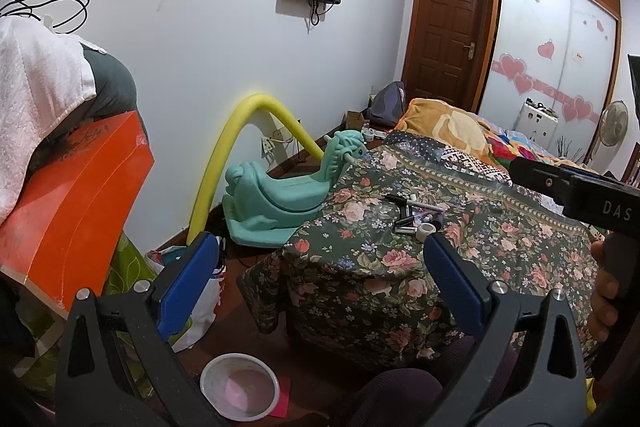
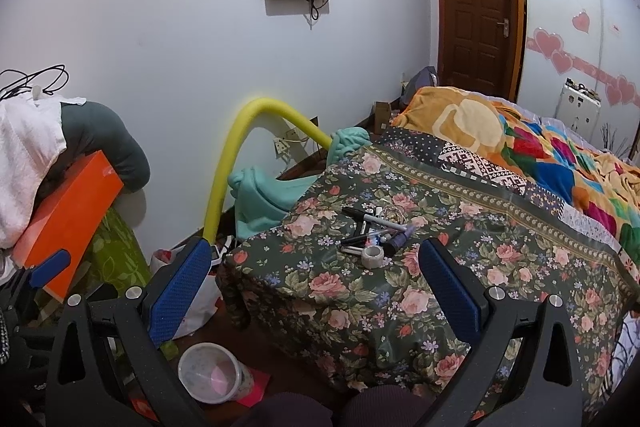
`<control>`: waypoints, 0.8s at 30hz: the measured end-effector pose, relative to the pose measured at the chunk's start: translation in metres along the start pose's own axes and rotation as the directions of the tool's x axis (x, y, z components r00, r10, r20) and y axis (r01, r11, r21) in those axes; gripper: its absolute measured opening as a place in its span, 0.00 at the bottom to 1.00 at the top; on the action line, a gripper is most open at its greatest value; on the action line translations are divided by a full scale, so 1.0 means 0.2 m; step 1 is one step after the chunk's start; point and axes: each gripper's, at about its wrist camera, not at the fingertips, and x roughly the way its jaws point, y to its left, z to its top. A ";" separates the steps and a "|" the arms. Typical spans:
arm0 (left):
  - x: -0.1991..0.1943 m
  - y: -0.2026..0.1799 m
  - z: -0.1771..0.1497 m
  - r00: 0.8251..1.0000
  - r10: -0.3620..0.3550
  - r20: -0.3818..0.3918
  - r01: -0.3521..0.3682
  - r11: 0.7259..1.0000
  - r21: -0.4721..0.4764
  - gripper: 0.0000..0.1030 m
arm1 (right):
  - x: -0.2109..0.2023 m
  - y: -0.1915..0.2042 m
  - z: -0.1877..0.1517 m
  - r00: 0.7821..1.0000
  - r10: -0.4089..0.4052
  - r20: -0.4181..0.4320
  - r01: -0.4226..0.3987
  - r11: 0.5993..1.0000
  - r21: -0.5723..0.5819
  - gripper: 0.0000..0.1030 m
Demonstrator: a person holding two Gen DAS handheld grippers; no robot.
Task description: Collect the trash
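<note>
A small heap of clutter (image 1: 416, 215) lies on the floral cloth (image 1: 372, 267): black markers, small tubes and a roll of clear tape (image 1: 426, 231). The same heap (image 2: 374, 229) and tape roll (image 2: 373, 256) show in the right wrist view. A clear plastic bin (image 1: 240, 389) stands on the floor below the cloth's near corner; it also shows in the right wrist view (image 2: 210, 375). My left gripper (image 1: 320, 291) is open and empty, held above the floor short of the heap. My right gripper (image 2: 316, 287) is open and empty, nearer the heap. The right tool's black body (image 1: 576, 191) enters the left view.
A teal rocking toy (image 1: 276, 195) and a yellow foam tube (image 1: 224, 163) stand against the wall. An orange box (image 1: 68, 211) and towels pile up at left. A bed with a bright blanket (image 2: 520, 147) lies behind the cloth. White bags (image 2: 196, 303) sit on the floor.
</note>
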 end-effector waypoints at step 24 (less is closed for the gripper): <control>0.00 0.06 -0.03 1.000 0.013 -0.015 -0.013 1.000 -0.025 1.00 | 0.00 0.10 0.00 1.000 -0.001 -0.013 0.001 0.999 -0.048 1.00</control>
